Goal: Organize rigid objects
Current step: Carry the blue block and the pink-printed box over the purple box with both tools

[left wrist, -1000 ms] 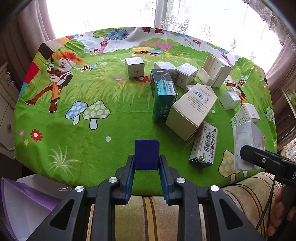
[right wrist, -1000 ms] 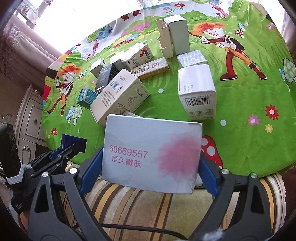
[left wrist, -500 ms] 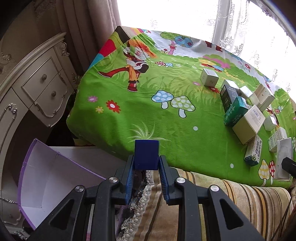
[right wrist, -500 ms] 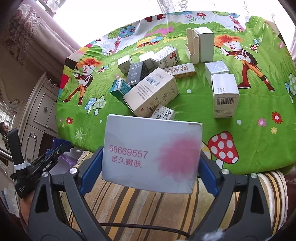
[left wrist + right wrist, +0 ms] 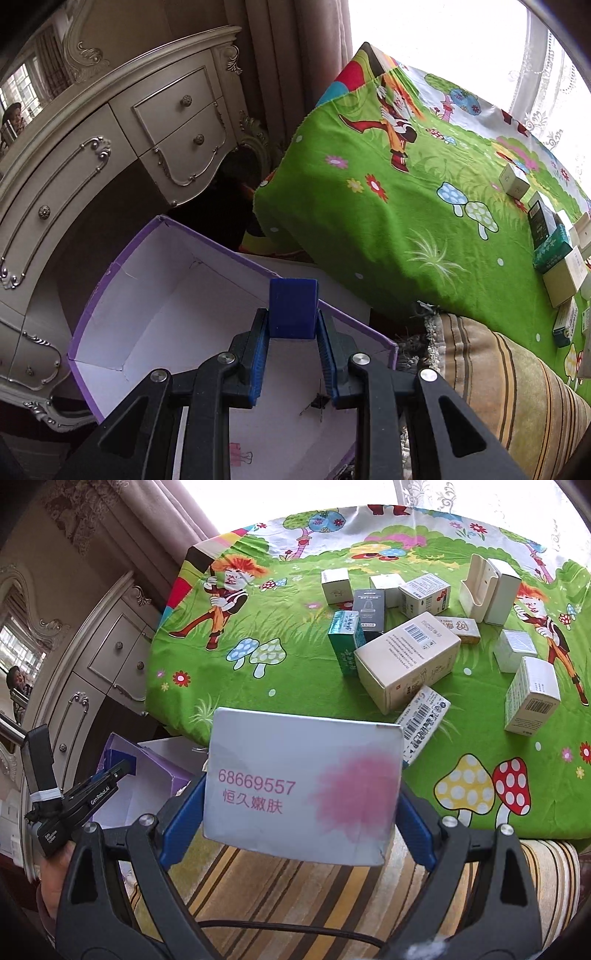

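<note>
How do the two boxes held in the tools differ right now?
The blue box in the left tool is small, narrow and plain dark blue; the white box in the right tool is wide, with pink print and a pink blotch. The blue box is over the purple-edged carton; the white box is over the striped cushion. Both are clamped.

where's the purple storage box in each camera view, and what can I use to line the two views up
Left wrist: the purple box fills the lower left, open, straight under the left gripper and its blue block.
Right wrist: the same box shows only in part at the left edge, beside the table, behind the left gripper.
Shared landmark: the blue and white mushroom pair on the cloth.
</note>
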`<state>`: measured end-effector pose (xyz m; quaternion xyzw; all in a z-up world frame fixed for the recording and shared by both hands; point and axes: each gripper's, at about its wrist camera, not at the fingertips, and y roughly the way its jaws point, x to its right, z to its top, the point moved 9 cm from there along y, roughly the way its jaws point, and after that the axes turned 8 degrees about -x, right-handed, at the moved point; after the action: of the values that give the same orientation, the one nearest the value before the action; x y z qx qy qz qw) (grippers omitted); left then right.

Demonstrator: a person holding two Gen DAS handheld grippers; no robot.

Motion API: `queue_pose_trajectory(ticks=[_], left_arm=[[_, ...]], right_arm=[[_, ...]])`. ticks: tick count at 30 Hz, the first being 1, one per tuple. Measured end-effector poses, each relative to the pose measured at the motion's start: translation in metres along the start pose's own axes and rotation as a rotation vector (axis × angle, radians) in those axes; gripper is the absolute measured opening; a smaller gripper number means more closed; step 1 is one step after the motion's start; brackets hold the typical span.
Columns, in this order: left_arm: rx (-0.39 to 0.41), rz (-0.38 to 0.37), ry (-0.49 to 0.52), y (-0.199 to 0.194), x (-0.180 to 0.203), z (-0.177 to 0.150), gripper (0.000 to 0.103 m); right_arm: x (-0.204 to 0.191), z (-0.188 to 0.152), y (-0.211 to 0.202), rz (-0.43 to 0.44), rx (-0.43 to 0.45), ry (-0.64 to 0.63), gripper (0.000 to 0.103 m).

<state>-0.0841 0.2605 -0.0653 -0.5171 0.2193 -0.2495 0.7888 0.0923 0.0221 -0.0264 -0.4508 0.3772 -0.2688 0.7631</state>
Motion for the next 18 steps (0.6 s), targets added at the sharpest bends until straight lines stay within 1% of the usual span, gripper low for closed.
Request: queue_pose_trajectory(ticks=[11, 18], left_arm=[[-0.035, 0.077, -0.188, 0.018, -0.082, -0.011, 0.027], [-0.054, 0.118, -0.342, 0.030, -0.132, -0.018, 0.027]], right_arm=[[-0.083, 0.000, 0.023, 0.026, -0.056, -0.203, 0.094], [-0.134, -0.007, 0.041, 0.036, -0.105, -0.332, 0.094]])
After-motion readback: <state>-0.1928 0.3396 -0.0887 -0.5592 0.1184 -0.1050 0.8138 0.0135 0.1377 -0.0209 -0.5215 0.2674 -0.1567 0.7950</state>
